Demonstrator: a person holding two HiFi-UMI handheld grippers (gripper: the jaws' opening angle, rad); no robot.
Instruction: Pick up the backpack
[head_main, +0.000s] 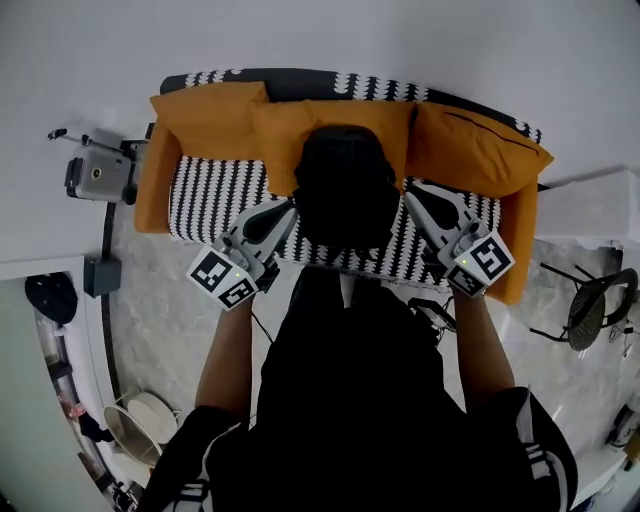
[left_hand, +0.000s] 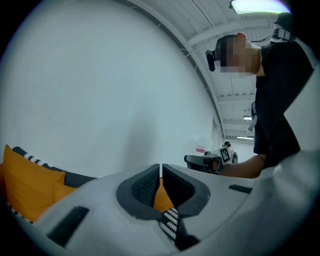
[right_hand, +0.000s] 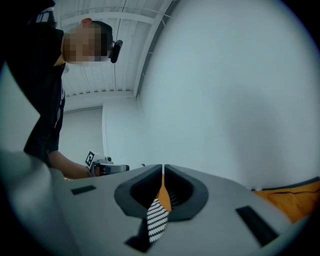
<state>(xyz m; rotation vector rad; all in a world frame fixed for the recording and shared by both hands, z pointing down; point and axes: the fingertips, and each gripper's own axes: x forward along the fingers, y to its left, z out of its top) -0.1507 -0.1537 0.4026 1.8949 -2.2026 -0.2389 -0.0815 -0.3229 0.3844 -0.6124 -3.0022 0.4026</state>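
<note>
Striped sofa (head_main: 205, 195); backpack (head_main: 345, 190) between left gripper (head_main: 287, 207), right gripper (head_main: 413, 197); jaws together

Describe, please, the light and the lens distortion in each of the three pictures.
Head view: soft, even light; straight edges curve; the black backpack is a dark mass almost without detail. Left gripper view: strong fisheye, black corners, glare from the long ceiling lamp. Right gripper view: same round frame; the plain white wall is bright and featureless.
</note>
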